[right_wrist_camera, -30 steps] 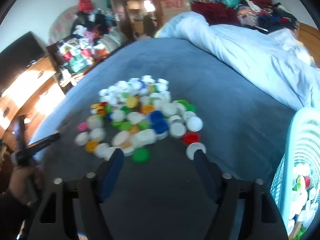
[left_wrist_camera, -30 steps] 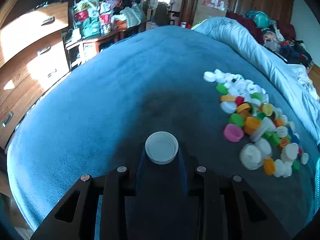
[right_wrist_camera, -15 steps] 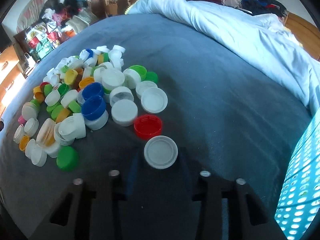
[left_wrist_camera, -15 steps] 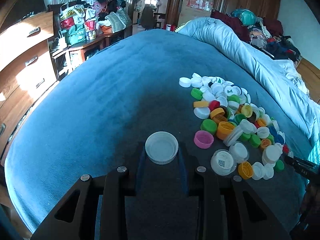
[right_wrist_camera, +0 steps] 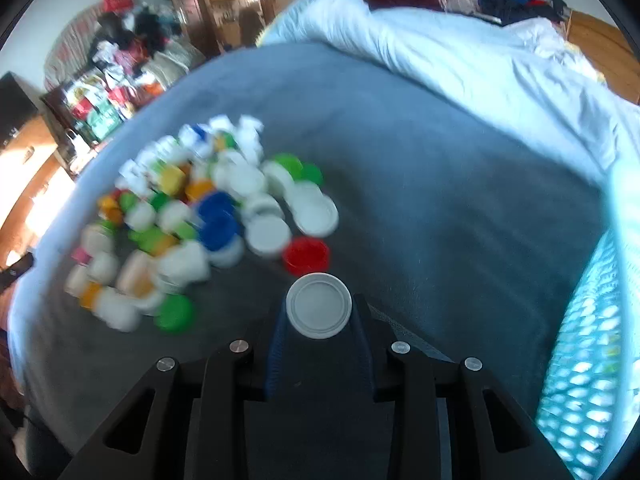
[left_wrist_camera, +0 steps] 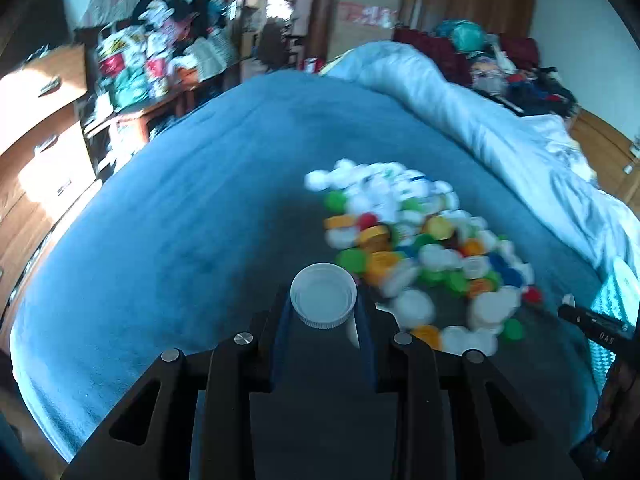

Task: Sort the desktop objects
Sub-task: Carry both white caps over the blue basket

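Cap heap (right_wrist_camera: 208, 220) beside mesh basket (right_wrist_camera: 592, 340)

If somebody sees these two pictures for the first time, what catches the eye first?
First, the heap of colourful bottle caps on the blue bedspread. Next, each tool grips one white cap at its tip: the left tool an open-side-up cap, the right tool a flat-topped cap. A turquoise mesh basket stands at the right edge.

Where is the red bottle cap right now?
In the right wrist view the red cap lies on the blue blanket at the pile's near edge, just beyond the white cap held in the right gripper.
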